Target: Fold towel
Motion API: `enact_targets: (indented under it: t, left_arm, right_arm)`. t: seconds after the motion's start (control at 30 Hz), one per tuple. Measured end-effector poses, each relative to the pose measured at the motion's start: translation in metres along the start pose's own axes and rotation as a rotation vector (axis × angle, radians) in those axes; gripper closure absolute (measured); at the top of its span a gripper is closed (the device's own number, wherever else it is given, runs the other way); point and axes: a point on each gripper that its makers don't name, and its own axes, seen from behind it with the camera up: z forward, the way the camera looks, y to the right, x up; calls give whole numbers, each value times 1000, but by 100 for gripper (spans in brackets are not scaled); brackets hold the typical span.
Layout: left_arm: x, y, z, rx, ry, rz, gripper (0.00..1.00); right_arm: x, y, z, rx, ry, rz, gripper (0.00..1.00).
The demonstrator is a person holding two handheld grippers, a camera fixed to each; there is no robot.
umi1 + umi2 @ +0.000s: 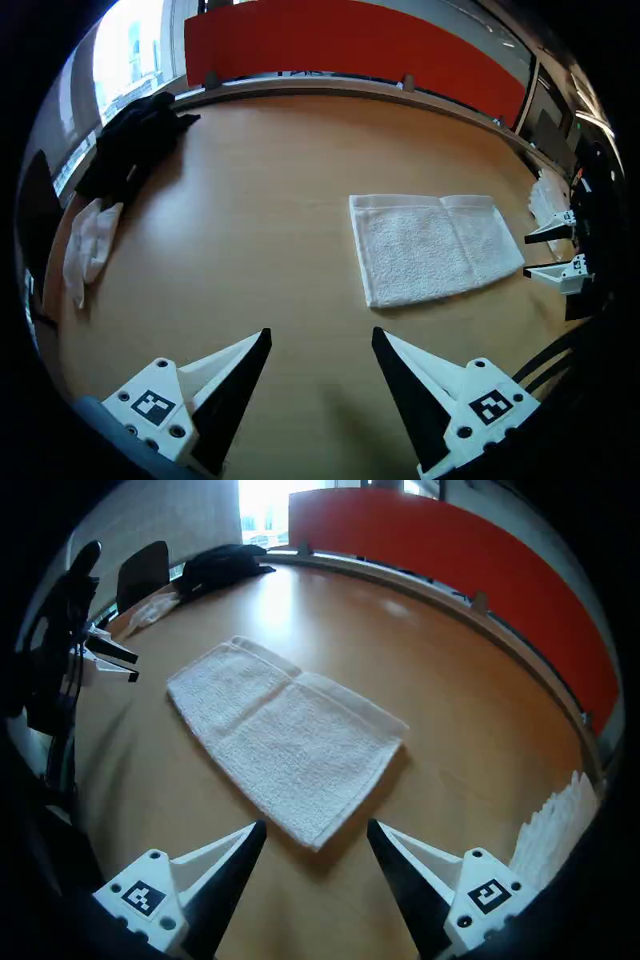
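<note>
Your wooden table carries a white towel lying flat. At one corner you see a black bundle, with a crumpled white cloth just beside it.

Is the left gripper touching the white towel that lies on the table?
Apart. In the left gripper view, the left gripper is open, and a wide strip of bare table lies between its fingertips and the near edge of the towel.

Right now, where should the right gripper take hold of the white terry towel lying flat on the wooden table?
Probably the corner of the white terry towel nearest the open right gripper. Come in low from that side along the wooden table: flat cloth offers only edges and corners to pinch.
</note>
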Motion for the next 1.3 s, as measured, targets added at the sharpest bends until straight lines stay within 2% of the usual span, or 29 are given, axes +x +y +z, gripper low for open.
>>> enact_targets:
  t: [0.23,0.77,0.97,1.17,1.3]
  left_arm:
    - [-8,-6,-7,10,-9,-9,7]
    - [-14,-15,-15,18,-10,-28,7]
    - [-14,-17,-16,20,-9,-34,7]
    - [-13,-16,-16,18,-7,-38,7]
    - [-12,-17,-16,18,-5,-41,7]
  right_arm:
    - [-7,-5,1,25,-5,-18,5]
    - [-16,-12,5,97,-32,-25,43]
    - [-19,-5,4,76,-46,-43,61]
    - [-20,-5,5,78,-52,-46,62]
    - [-22,-6,7,81,-56,-51,71]
